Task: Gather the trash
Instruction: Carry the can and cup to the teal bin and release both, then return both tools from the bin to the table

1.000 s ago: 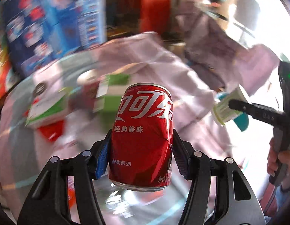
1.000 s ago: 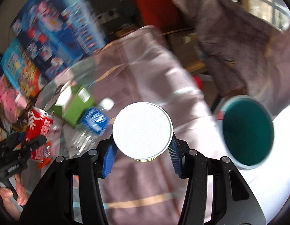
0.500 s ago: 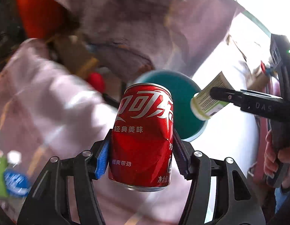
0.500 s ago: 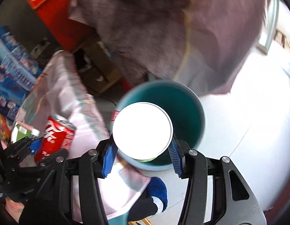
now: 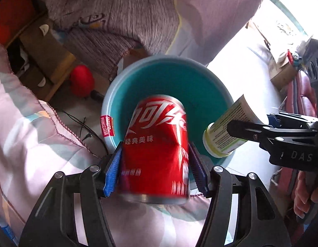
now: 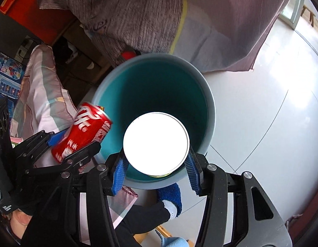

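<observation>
Left gripper [image 5: 155, 165] clamps a dented red cola can [image 5: 156, 150]; right gripper [image 6: 155, 167] clamps a white-ended cylindrical paper cup [image 6: 156, 143]. Both hang above the open teal plastic bin [image 6: 208, 105] on the floor. Collection done; release remains.

A red cola can [image 5: 156, 150] carries large white Chinese brand script across its upper half, with the smaller line "经典美味" beneath it; further white characters near its base are too blurred to read. The black body of the right gripper [image 5: 239, 132] bears the pale letters "DAS", cut off at the frame's edge. A red label [image 5: 106, 126] on the outer wall of the teal bin [image 5: 212, 82] holds white print too small to make out. The pale cup [image 5: 231, 133] shows dense green-and-dark print, also illegible.
</observation>
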Demonstrator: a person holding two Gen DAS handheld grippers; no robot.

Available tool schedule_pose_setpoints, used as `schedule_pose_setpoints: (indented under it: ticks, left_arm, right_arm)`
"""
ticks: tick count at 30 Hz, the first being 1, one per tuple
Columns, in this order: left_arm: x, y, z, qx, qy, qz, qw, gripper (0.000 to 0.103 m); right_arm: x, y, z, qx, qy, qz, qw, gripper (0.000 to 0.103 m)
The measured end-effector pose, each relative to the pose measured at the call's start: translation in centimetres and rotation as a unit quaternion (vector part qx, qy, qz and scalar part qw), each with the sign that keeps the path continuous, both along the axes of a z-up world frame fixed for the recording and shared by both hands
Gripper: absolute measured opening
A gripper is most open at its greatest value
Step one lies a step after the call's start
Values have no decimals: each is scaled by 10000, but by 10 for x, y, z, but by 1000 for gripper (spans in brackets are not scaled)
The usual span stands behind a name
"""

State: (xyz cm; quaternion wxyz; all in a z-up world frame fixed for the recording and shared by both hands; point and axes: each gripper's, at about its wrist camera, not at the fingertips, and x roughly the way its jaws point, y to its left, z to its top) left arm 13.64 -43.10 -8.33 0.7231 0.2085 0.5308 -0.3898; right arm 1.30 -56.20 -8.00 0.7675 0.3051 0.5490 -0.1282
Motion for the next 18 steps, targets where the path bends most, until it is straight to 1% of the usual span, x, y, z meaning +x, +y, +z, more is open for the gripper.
schedule_pose_setpoints:
  ticks: [2, 4, 6, 8, 10, 12, 15, 18]
  left_arm:
    - [-1, -1, -2, 8, 14, 0, 10000, 64]
    - [-1, -2, -3, 16, 24, -6, 10000, 65]
    - [0, -1, -4, 12, 48, 4, 10000, 66]
    - [-1, 1, -3, 4, 60, 19, 10000, 67]
    - [-2, 6, 0, -28, 49, 44, 10000, 69]
    - [-4, 10, 3, -53, 21, 79, 10000, 73]
    - [-6, 21, 10, -141, 47, 183, 9997, 74]
    - [-11, 35, 19, -220, 49, 307, 9993, 75]
  right_arm:
    - [0, -1, -5, 76, 58, -37, 9999, 49]
    - [-2, -3, -6, 131, 50, -80, 9999, 54]
    - [-3, -4, -4, 87, 41, -123, 9999, 57]
    - [-5, -6, 0, 23, 20, -179, 9998, 61]
    - [-6, -6, 4, -116, 10, -208, 9997, 74]
    - [-8, -5, 10, -246, -12, -219, 9995, 79]
    - [-9, -2, 17, -411, 27, -190, 9990, 84]
    - [-8, 4, 23, -504, 29, -119, 9987, 84]
